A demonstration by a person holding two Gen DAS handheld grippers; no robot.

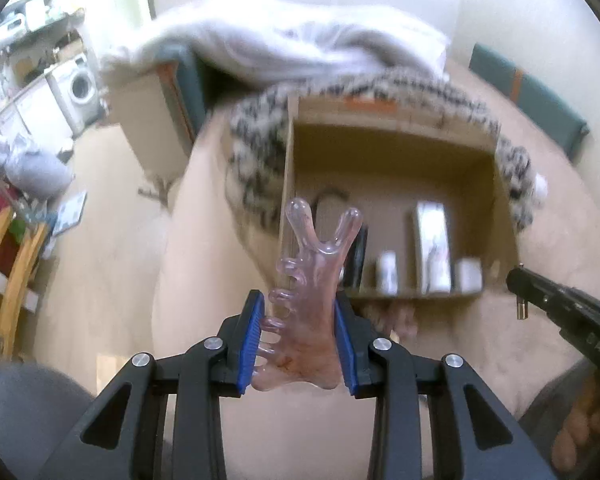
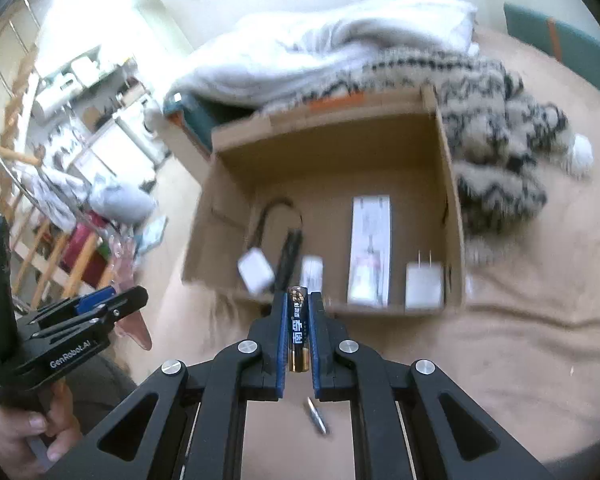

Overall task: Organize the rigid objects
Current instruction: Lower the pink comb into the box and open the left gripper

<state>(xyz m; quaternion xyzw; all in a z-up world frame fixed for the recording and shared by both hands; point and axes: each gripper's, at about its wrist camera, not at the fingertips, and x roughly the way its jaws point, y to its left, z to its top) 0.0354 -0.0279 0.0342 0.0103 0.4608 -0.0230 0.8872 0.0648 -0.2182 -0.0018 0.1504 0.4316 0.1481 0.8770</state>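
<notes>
The left claw (image 1: 300, 344) is clenched on a pink translucent comb (image 1: 306, 312), its blue pads (image 1: 252, 344) pressing the comb's two edges; the comb stands upright between them, teeth toward the left pad and a forked end pointing up toward the box (image 1: 396, 136). In the right wrist view the same claw shows at the left edge, gripped by a hand (image 2: 32, 432), with the pink comb sticking out past its tips. The box is open cardboard, resting on a beige bed (image 2: 520, 340). Inside it, going left to right, lie a white charger (image 2: 256, 272) with a black cable (image 2: 278, 208) looped behind it, a dark narrow item (image 2: 290, 256), a small white tube (image 2: 312, 270), a long white packet (image 2: 370, 248) and a white plug (image 2: 424, 286) with two prongs pointing up, close to the right wall. Behind the box lie a white blanket (image 2: 340, 40) and a patterned knit (image 2: 496, 128). The right claw (image 2: 299, 336) is clenched on a battery (image 2: 298, 330), which lies lengthwise between the pads, gold end nearest the camera, in front of the box's near wall. Below the claw a small metal tip (image 2: 316, 416) lies on the bed.
</notes>
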